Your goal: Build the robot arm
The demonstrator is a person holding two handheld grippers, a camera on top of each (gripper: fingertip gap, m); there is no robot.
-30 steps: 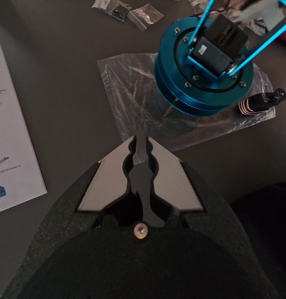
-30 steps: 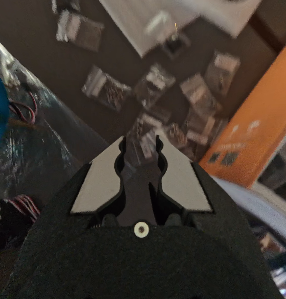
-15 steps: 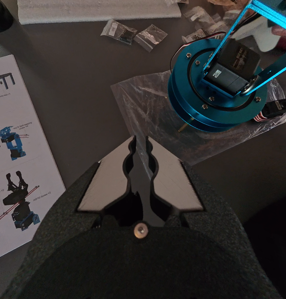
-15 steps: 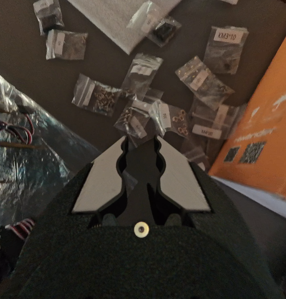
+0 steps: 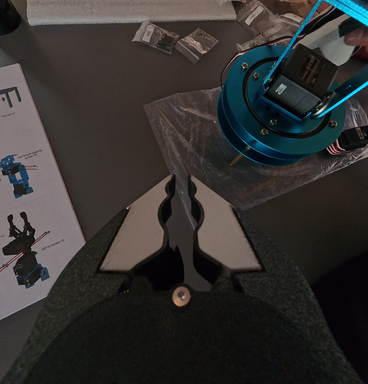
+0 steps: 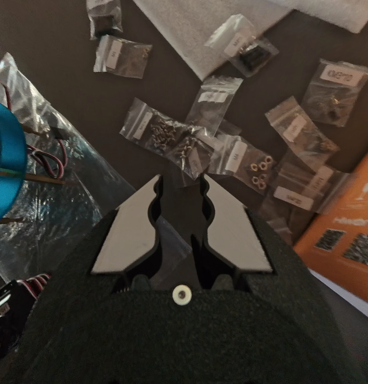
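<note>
Two grippers are in view, both above a dark bench.

Left gripper: fingers drawn close, with a narrow slit between the tips. One edge of a clear plastic bag shows through that slit. Whether the fingers pinch the film or merely hang over it cannot be told from this angle. A blue round base stands on the bag and carries a black servo.

Right gripper: fingers spread, nothing between them. Its tips are nearest a cluster of small hardware packets, the closest lying just beyond them.

Left wrist view only: a printed instruction sheet at the left, well apart from the base, and the base's top face.

Right wrist view only: an orange box at the right edge, touching the outermost packets, and a white foam sheet beyond them.
</note>
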